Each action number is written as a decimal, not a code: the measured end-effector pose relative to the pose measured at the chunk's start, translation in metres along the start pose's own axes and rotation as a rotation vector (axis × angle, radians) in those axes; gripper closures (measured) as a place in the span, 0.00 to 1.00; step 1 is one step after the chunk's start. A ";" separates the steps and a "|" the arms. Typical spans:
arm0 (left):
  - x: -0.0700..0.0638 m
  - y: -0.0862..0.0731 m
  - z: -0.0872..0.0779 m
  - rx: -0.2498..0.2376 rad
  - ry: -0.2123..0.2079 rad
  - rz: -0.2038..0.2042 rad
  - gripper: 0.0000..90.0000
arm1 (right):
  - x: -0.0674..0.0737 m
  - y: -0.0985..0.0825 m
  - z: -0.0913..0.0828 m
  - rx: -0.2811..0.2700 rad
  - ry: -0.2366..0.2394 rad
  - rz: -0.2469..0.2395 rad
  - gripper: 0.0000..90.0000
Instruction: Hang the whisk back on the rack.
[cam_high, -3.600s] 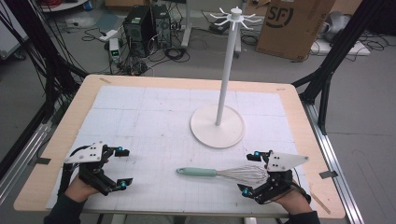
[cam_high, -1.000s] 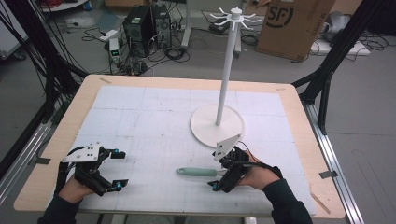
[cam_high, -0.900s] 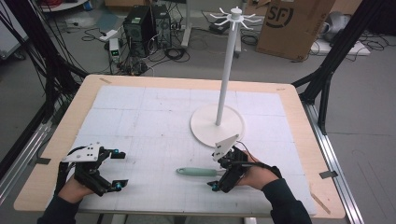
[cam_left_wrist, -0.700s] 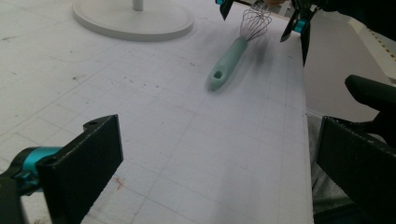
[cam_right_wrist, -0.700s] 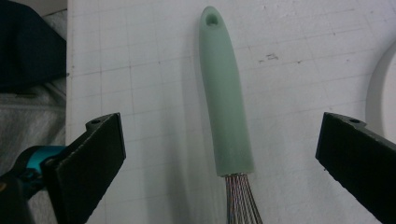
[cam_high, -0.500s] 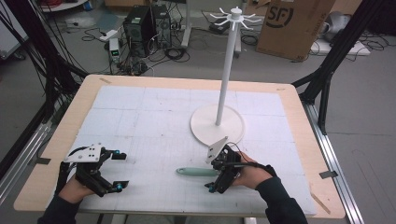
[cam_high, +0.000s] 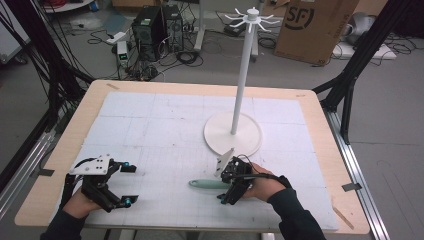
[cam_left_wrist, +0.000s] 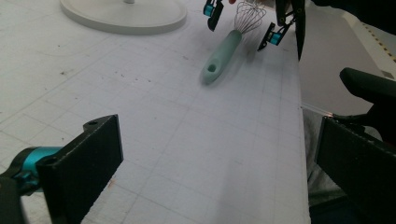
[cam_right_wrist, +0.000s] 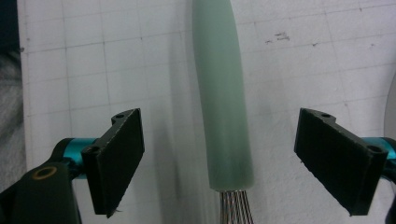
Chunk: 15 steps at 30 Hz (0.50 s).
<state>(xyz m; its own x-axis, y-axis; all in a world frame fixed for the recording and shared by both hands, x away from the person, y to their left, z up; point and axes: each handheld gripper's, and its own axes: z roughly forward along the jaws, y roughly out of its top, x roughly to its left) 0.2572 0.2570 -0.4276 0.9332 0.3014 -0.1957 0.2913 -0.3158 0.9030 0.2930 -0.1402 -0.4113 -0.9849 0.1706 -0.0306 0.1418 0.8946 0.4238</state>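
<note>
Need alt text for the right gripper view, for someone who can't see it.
A whisk's pale green handle lies on the white gridded mat between the right gripper's two black jaws, which have just been closing but do not touch it. The wires start at the bottom edge.

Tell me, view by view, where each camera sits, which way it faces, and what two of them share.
High view: above the person's side, facing forward and down on the white gridded mat and the tall white hook stand; both forearms and hands enter from below.
Left gripper view: rides the left gripper, looking low across the mat; its wide-apart black jaws rise below.
Right gripper view: rides the right gripper, facing straight down; its jaws flank the handle without touching it.
Shared: all three show the mint-green-handled wire whisk.
</note>
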 end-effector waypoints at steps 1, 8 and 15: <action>0.000 0.000 0.000 -0.001 0.000 0.000 0.02 | 0.000 0.001 0.001 0.008 0.001 -0.001 0.18; 0.000 0.000 0.000 -0.001 -0.003 0.000 0.02 | 0.000 0.004 0.004 0.047 -0.019 0.003 0.35; -0.001 0.000 0.001 0.005 -0.011 0.006 0.02 | -0.001 0.006 0.007 0.093 -0.020 -0.001 0.49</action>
<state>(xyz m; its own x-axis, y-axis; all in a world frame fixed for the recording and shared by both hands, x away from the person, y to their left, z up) 0.2566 0.2564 -0.4281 0.9373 0.2893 -0.1944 0.2866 -0.3224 0.9022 0.2953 -0.1322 -0.4152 -0.9830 0.1766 -0.0492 0.1500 0.9291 0.3382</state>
